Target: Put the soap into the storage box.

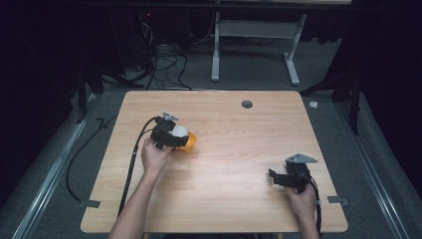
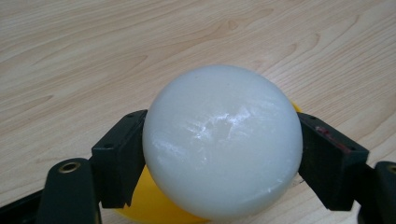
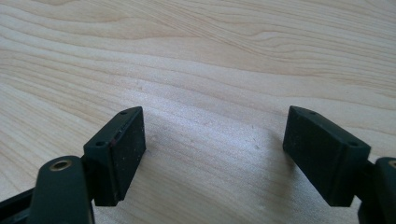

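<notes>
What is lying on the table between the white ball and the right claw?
Nothing: in the high view, bare table separates the white ball from the right claw.

table (image 1: 224, 149): pale wood-grain top, smooth, matt
white ball (image 2: 222, 140): milky, plastic-looking, smooth, glossy, with scuffs at its centre
yellow piece (image 2: 149, 207): at the ball's 7 o'clock, smooth, plastic-looking
right gripper (image 3: 212, 154): black matt jaws
floor (image 1: 249, 74): grey, carpet-like

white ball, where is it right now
The white ball sits clamped in the left gripper over the table's left half, with a yellow object right under it.
</notes>
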Tool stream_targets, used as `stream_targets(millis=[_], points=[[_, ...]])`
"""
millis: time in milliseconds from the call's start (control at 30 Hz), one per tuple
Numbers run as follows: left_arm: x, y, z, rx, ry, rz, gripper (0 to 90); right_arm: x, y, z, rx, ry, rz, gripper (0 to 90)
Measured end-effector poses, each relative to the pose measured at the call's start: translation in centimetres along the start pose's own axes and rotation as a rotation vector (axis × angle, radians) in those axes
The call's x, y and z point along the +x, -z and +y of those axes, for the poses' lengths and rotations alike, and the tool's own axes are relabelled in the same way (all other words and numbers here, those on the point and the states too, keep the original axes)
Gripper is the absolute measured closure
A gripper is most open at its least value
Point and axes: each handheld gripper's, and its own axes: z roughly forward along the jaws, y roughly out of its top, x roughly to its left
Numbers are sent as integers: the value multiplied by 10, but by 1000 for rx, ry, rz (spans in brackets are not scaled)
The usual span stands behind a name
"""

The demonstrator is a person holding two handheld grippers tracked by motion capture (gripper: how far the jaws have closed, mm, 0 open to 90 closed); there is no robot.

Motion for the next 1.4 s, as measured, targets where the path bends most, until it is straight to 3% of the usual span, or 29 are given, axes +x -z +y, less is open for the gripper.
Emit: stream_targets(millis=[1100,1400], points=[[0,-25,-8,67,12,36,238,0,0,0,0,0,0,220],[1,-19,-7,34,15,37,236,0,0,0,0,3,-1,220]])
